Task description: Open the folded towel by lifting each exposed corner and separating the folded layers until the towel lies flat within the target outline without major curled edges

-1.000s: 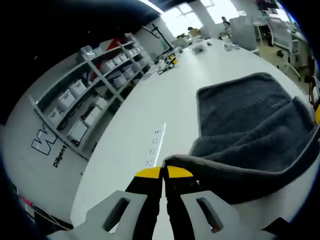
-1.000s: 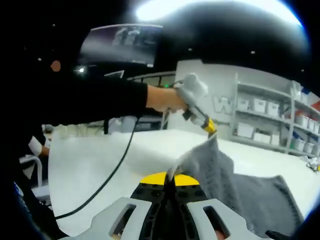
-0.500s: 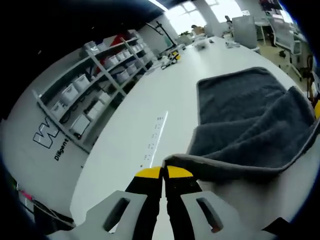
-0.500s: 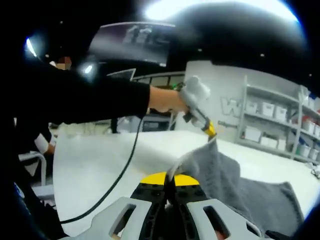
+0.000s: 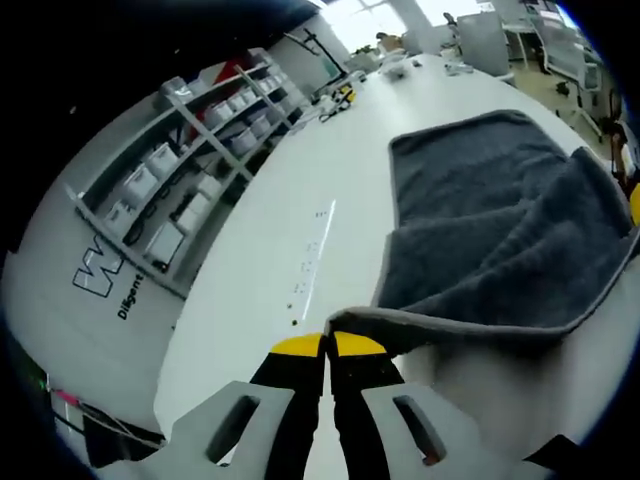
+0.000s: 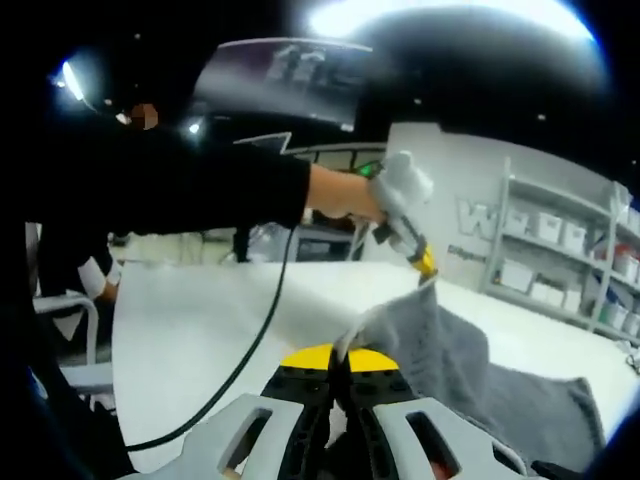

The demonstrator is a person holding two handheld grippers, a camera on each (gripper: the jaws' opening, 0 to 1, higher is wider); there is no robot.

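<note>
The grey towel point(image 5: 500, 230) lay partly on the white table point(image 5: 300, 200), its far portion spread flat while the near layer was lifted off the surface and stretched between the two grippers. In the left gripper view the left gripper point(image 5: 328, 345) had its yellow-tipped jaws clenched on one corner of the towel's pale-edged hem, the cloth sagging away from it toward the right edge of the view. In the right gripper view the right gripper point(image 6: 338, 358) was likewise clamped on another corner, and the towel rose from there to the left gripper, which appeared higher up, held in the person's hand point(image 6: 345, 195) below a dark sleeve point(image 6: 200, 190), with a black cable point(image 6: 240, 360) trailing down from it.

As a judgement, the task was midway: one folded layer was lifted and opened between two gripped corners, but it had not been laid down. No target outline could be made out on the table. What remained was to carry the raised edge over, lower it flat, and smooth any curl along the hem.

Grey shelving point(image 5: 190, 160) with white bins stood along the wall beyond the table.
</note>
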